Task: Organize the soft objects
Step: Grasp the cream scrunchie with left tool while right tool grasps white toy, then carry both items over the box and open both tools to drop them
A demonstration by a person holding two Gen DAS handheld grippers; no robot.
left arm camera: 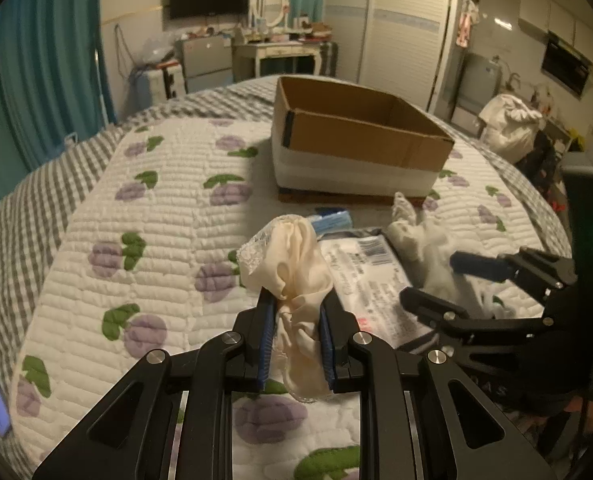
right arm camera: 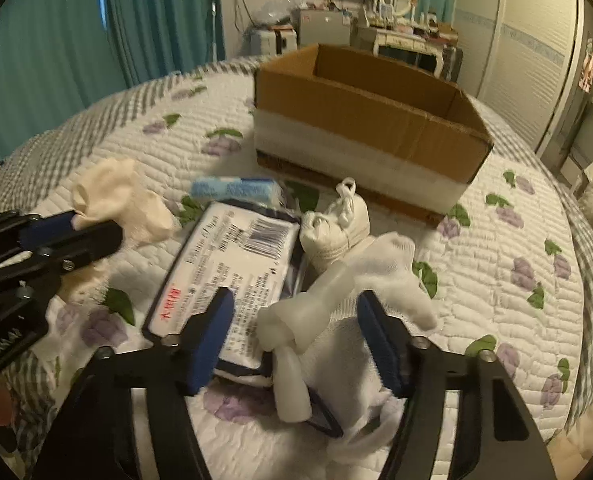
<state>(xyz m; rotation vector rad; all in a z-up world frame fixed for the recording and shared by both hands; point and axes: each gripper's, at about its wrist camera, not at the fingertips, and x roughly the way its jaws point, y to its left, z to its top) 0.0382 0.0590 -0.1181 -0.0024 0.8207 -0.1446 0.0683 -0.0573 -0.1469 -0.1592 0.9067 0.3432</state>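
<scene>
Left gripper (left arm camera: 296,320): blue pads clenched on a cream lace-edged cloth (left arm camera: 292,256), bunched and lifted clear of the quilt (left arm camera: 156,216); limp and light, it will hold best by a gathered fold. Right gripper (right arm camera: 292,332): jaws spread apart, straddling a white sock bundle (right arm camera: 376,264) lying on the quilt; contact with the pads is unclear through blur. A printed flat packet (right arm camera: 232,256) lies just beside it. Cardboard box (right arm camera: 360,120): open-topped, beyond both, the likely destination.
</scene>
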